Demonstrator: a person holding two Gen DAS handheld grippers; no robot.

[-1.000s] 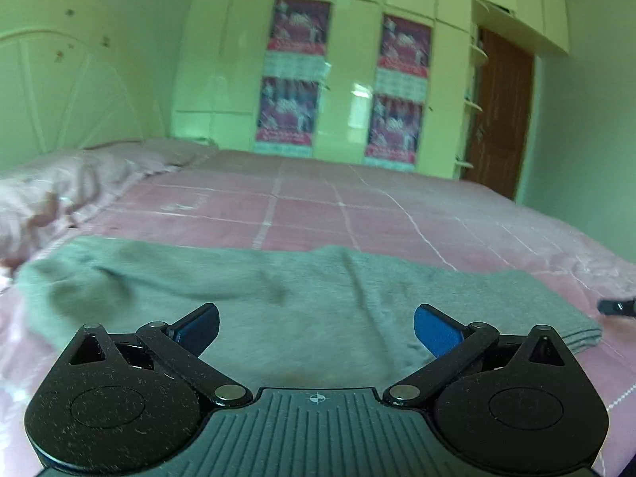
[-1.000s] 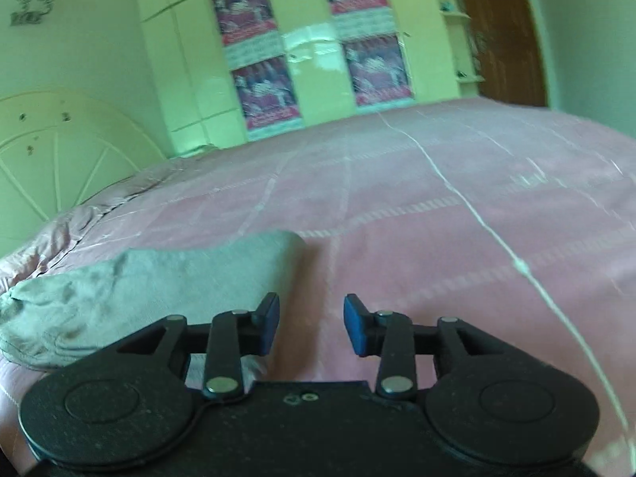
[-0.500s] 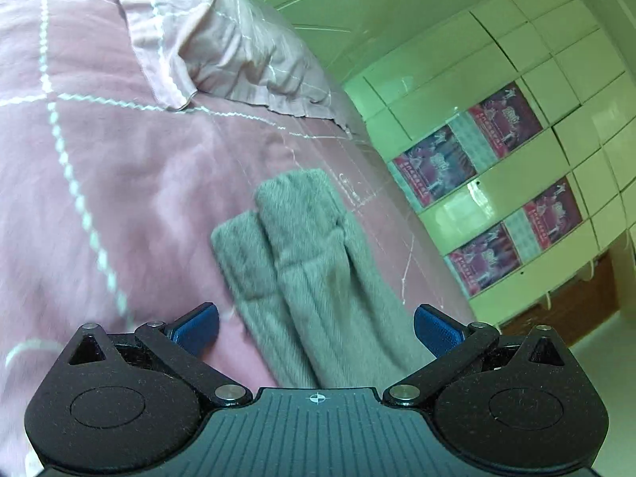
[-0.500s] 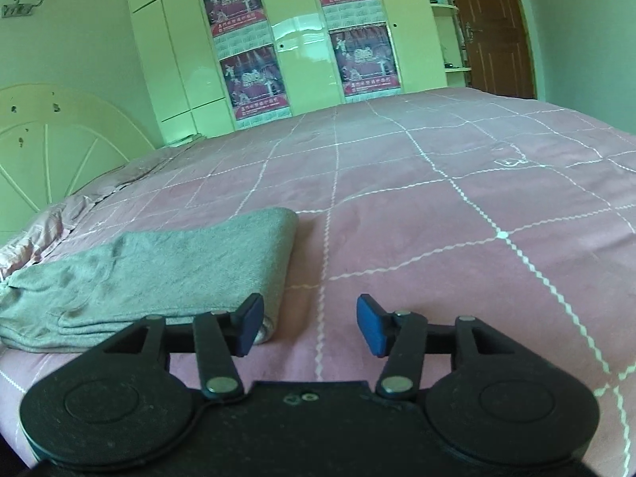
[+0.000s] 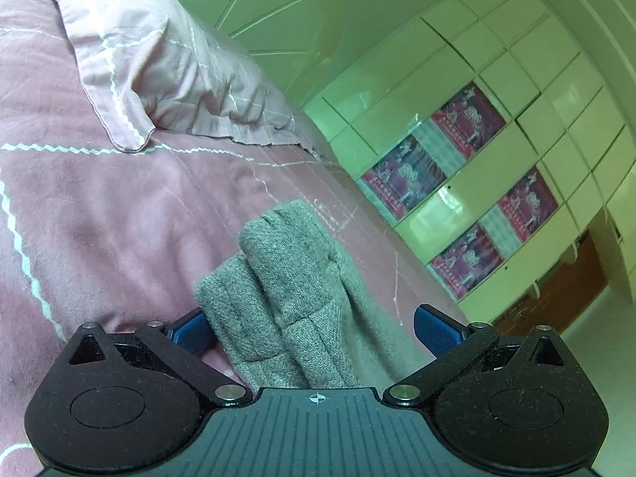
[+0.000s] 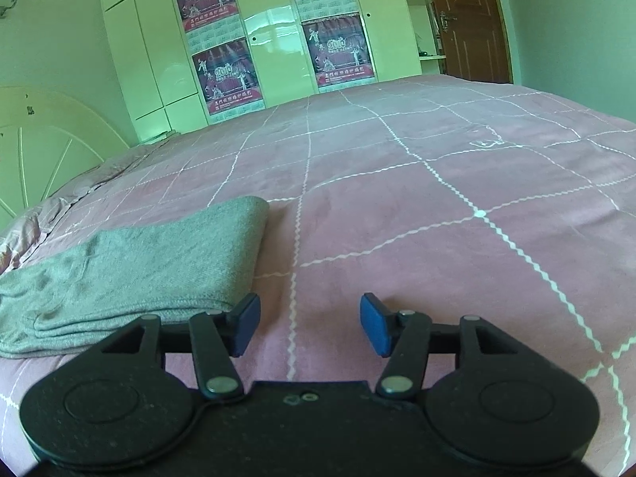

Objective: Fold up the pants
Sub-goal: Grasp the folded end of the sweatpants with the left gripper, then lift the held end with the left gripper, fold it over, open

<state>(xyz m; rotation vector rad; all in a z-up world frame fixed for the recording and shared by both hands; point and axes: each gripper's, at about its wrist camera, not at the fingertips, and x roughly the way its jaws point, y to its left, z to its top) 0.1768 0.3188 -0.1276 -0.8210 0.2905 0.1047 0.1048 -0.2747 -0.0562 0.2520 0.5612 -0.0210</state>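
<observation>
Grey knit pants [image 5: 290, 290] lie folded lengthwise on the pink bedspread [image 5: 99, 206]. In the left wrist view their cuff ends lie between the wide-open blue fingers of my left gripper [image 5: 314, 328], which holds nothing. In the right wrist view the pants [image 6: 143, 262] lie at the left, their folded end beside the left finger. My right gripper [image 6: 310, 328] is open and empty, just above the bedspread [image 6: 437, 218] to the right of the pants.
A pink pillow [image 5: 171, 75] lies by the pale headboard [image 5: 278, 12]. A wardrobe with posters [image 6: 278, 39] stands beyond the bed. A brown door [image 6: 465, 20] is at the far right.
My left gripper has swung to the cuff end of the pants and come closer to them. My right gripper's fingers have opened wider and it has drawn back slightly.
</observation>
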